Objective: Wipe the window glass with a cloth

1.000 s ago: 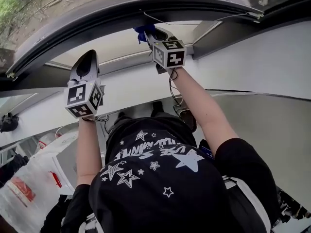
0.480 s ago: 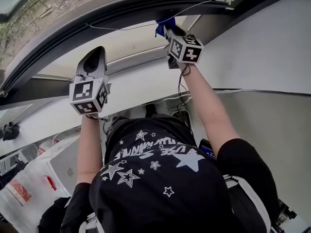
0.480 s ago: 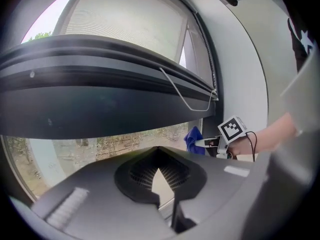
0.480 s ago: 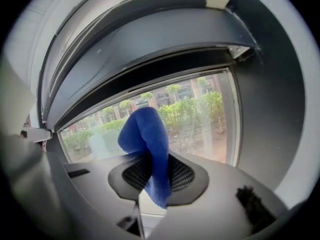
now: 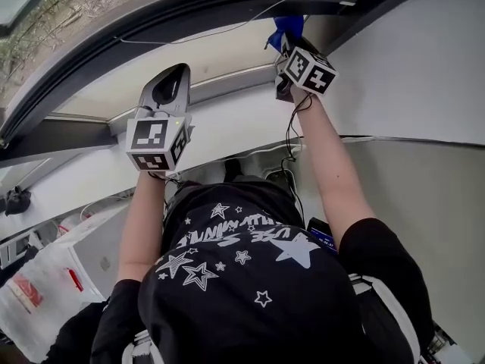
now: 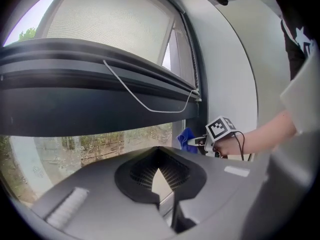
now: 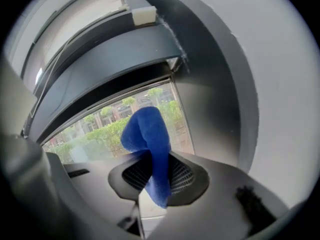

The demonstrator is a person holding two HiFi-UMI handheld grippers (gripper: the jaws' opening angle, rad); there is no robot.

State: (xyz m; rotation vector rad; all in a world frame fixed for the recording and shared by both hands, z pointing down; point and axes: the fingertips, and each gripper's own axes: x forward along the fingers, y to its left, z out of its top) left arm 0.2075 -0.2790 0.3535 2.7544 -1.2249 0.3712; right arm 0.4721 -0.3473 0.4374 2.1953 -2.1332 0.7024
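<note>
Two tools by window glass point(image 7: 95, 131), right tool point(image 7: 152, 176) clamped on blue cloth point(image 7: 148, 134) bulging past its tips; left tool point(image 6: 159, 170) closed

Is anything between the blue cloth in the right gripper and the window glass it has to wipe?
Nothing visible does. The right gripper holds the blue cloth up in front of the window glass, close to the dark frame at the right, with no object between them. Contact with the glass can't be confirmed.

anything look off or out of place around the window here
Yes, a thin cord hangs in a slack loop off the dark frame above the glass, loose rather than taut. Otherwise the blue cloth is clamped in the right gripper as expected.
</note>
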